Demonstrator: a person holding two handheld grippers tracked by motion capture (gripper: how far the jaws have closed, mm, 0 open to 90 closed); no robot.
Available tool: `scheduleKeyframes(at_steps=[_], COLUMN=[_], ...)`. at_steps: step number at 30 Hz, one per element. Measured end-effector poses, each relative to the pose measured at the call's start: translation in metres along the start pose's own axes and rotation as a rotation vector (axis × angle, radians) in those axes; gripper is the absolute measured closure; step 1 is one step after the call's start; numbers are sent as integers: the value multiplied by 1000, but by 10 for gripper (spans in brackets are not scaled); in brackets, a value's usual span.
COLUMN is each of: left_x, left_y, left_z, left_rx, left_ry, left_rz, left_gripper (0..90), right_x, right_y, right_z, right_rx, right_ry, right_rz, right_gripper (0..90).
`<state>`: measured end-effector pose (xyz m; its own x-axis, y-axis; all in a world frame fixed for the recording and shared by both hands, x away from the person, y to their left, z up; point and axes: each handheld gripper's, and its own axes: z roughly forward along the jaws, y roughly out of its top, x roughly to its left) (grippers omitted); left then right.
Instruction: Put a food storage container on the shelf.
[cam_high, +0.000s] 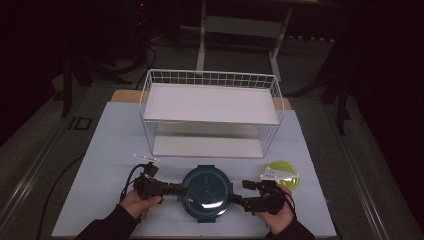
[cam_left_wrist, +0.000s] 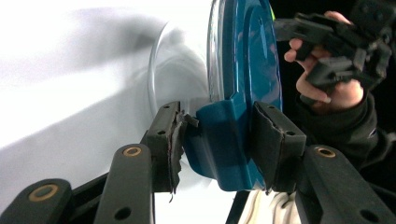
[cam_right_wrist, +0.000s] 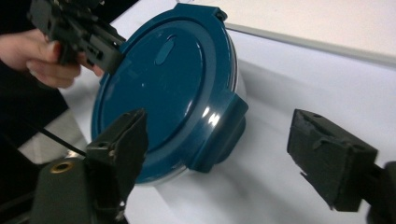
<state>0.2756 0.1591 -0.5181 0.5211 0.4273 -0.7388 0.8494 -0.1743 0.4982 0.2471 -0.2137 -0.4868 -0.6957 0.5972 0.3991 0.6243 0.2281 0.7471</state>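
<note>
Teal-lidded round clear container is sitting on the white table between both grippers, left gripper clamping its left latch, right gripper gaping around the right latch.

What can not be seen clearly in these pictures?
- Inside of the round container: hidden by its blue lid in the high view.
- Green lid: near part covered by the right tongs and hand in the high view.
- Rack: lower shelf partly hidden by the upper shelf.
</note>
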Motion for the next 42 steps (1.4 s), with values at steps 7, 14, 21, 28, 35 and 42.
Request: scheduleKeyframes(at_steps=[7,14,21,28,35,42], left_x=[-4,-6,-11,-13,-20,-26], left_y=[-5,-6,-8,-11,-15,-17], left_z=[-3,-4,-3,-4,-4,-5], left_rx=[4,11,5,-11,-27,-40], left_ry=[0,0,10,22,47,71], left_rz=[51,66,84,67,45,38], left_gripper=[551,555,556,558,562,561], right_x=[-5,-7,-6,-8,-3,-1], right_y=[-3,-4,-5,-8,-7,-8], right_z=[12,14,14,15,12,11], right_rx=[52,59,64,62,72,70], right_ry=[91,119,122,141,122,119], right_rz=[108,146,137,220,222,242], right_gripper=[394,526,524,542,555,560])
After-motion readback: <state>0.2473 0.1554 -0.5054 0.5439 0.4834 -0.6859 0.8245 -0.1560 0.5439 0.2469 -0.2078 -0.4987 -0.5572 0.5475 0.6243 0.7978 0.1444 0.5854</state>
